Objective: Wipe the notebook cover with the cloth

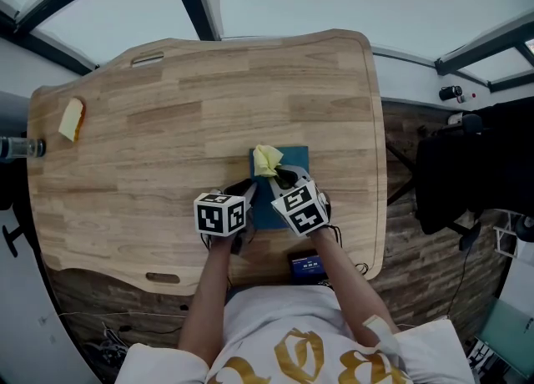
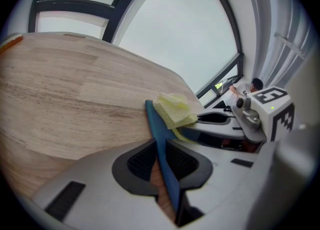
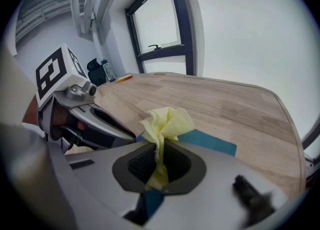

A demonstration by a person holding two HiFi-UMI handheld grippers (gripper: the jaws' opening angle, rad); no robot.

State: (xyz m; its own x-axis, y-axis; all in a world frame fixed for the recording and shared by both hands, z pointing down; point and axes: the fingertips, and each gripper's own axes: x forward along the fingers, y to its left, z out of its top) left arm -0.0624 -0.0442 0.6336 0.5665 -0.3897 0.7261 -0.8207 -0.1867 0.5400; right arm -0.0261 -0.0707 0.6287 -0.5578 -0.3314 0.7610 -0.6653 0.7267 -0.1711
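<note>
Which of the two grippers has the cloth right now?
The right gripper: its jaws are shut on the yellow cloth. The left gripper instead clamps the edge of the blue notebook.

Office, likely: wooden desk (image 1: 167, 107), big window (image 3: 157, 21) (dark frame).

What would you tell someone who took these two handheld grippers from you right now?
Left gripper: shut on the left edge of the blue notebook, holding it on the desk.
Right gripper: shut on the yellow cloth, bunched over the notebook's far left corner.
Done: both things are gripped. How much of the cover has been wiped cannot be told.
Left: probably sweep the cloth across the cover, then let go of both.
</note>
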